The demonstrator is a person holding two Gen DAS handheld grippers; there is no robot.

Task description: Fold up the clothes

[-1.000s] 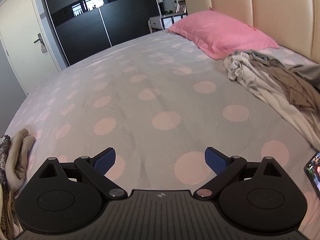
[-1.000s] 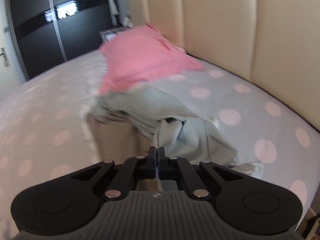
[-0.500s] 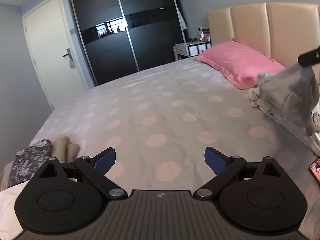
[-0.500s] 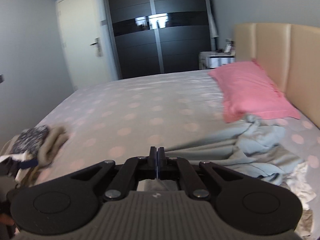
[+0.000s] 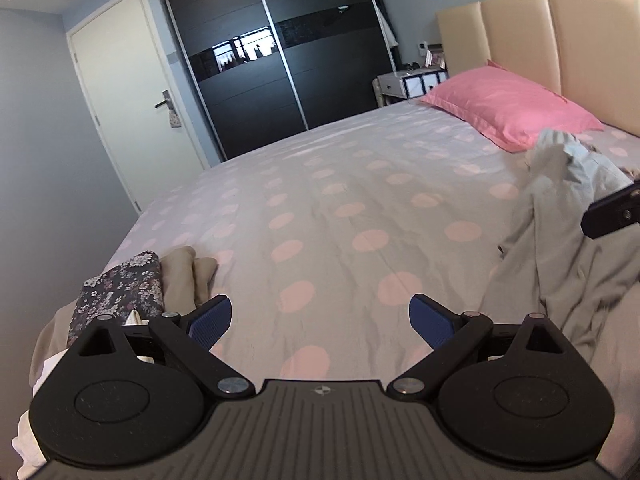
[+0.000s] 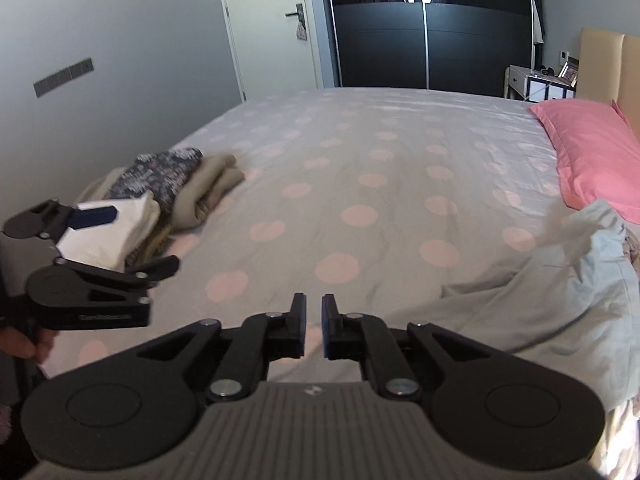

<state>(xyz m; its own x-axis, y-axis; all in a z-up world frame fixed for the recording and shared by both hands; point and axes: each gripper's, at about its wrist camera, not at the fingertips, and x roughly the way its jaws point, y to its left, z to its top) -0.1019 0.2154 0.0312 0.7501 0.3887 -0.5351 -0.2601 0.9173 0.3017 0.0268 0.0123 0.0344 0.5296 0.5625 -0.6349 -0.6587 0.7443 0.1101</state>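
dotted bed [image 5: 320, 208], pink pillow [image 5: 508, 108], grey garment [image 6: 540, 304], folded clothes [image 6: 188, 188]

Straight ahead of my left tongs [image 5: 320, 322] the polka-dot bedspread [image 5: 320, 208] lies bare all the way across, so I have free passage there. Off their left tip a stack of folded clothes [image 5: 132, 292] blocks the bed's edge. To their right a rumpled grey garment [image 5: 560, 264] sprawls toward the pink pillow [image 5: 508, 114]. My right tongs [image 6: 314, 330], jaws opening on nothing, have bare sheet ahead too.
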